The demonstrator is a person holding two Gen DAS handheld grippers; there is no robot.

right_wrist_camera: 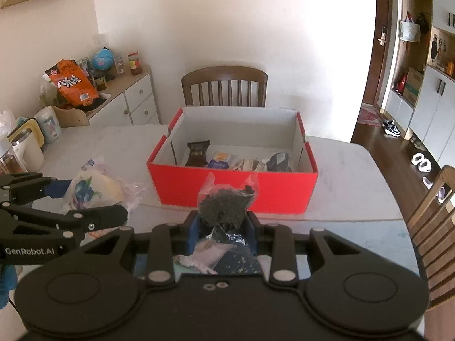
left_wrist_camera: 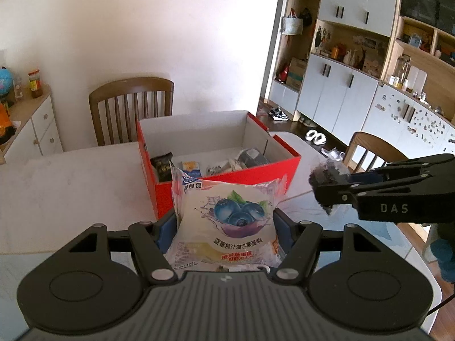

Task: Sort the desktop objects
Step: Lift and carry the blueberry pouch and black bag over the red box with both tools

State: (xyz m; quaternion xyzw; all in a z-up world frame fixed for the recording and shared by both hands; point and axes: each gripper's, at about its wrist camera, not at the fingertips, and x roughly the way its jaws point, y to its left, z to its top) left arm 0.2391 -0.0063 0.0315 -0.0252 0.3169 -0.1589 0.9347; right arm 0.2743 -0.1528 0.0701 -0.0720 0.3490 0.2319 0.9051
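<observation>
My left gripper (left_wrist_camera: 224, 227) is shut on a blueberry cake packet (left_wrist_camera: 227, 221), held above the table in front of the red box (left_wrist_camera: 227, 182). My right gripper (right_wrist_camera: 223, 221) is shut on a clear bag of dark crumbly snack (right_wrist_camera: 224, 207), just short of the red box's (right_wrist_camera: 233, 187) front wall. The box is open and holds several snack packets (right_wrist_camera: 221, 159). In the left wrist view the right gripper (left_wrist_camera: 327, 187) shows to the right with its dark bag (left_wrist_camera: 327, 170). In the right wrist view the left gripper (right_wrist_camera: 93, 199) shows to the left with the cake packet (right_wrist_camera: 93, 190).
The box stands on a white table (right_wrist_camera: 341, 176). Wooden chairs stand behind the table (right_wrist_camera: 224, 85) and at its right side (right_wrist_camera: 435, 218). A kettle and cups (right_wrist_camera: 25, 147) stand at the table's left, beside a white sideboard (right_wrist_camera: 133, 99) with clutter.
</observation>
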